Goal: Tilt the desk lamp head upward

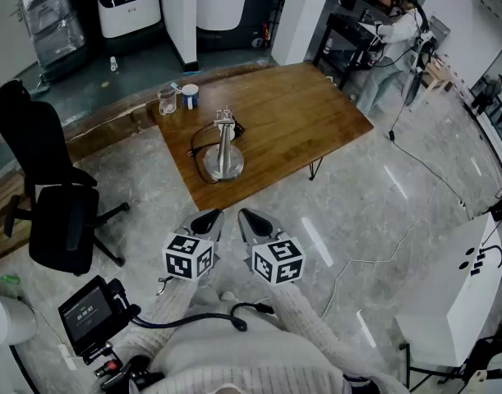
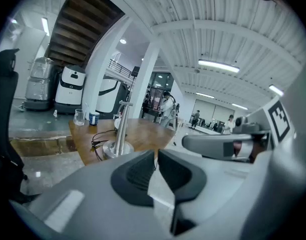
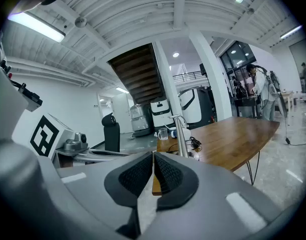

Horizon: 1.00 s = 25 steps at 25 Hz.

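One desk lamp, one glass mug and one blue cup are pictured on a single wooden desk, one black office chair nearby, and two grippers are counted: left hand-held gripper, right hand-held gripper.

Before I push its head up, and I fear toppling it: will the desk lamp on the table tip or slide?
The desk lamp probably resists tipping: its round metal base looks broad and heavy beside the slim post. It may slide, since smooth metal sits on a wooden table. The cable beside the base looks floppy and could drag.
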Tool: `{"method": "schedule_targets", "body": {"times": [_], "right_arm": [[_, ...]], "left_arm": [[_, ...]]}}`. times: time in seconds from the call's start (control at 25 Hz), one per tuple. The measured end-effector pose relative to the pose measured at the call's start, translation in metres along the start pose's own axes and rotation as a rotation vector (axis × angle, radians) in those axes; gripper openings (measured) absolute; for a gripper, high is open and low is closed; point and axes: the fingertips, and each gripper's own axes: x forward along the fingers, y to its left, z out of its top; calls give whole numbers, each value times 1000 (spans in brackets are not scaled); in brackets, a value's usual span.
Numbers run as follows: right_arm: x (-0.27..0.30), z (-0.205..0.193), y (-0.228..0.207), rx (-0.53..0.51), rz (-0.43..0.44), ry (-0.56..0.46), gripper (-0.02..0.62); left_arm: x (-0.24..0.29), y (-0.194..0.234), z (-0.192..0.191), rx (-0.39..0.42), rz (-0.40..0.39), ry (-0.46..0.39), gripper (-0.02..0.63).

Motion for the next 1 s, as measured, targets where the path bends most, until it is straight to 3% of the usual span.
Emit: {"method": "schedule_targets", "body": {"times": [0.12, 0.36, 0.56, 0.84, 1.0], "right_arm": [[1, 3, -2, 8, 11, 9, 12], [42, -5, -26, 16, 19, 42, 12], [45, 4, -43, 1, 10, 46, 15], [133, 55, -96, 9, -75, 5, 12], [136, 73, -118, 39, -110, -37, 14]], "left_arm": [[3, 2, 3, 2, 5, -4, 57], [44, 32, 1, 0, 15, 3, 55], [56, 30, 6, 7, 4, 24, 57], [117, 113, 52, 32, -44, 46, 51], [131, 121, 64, 64, -68, 62, 38]]}}
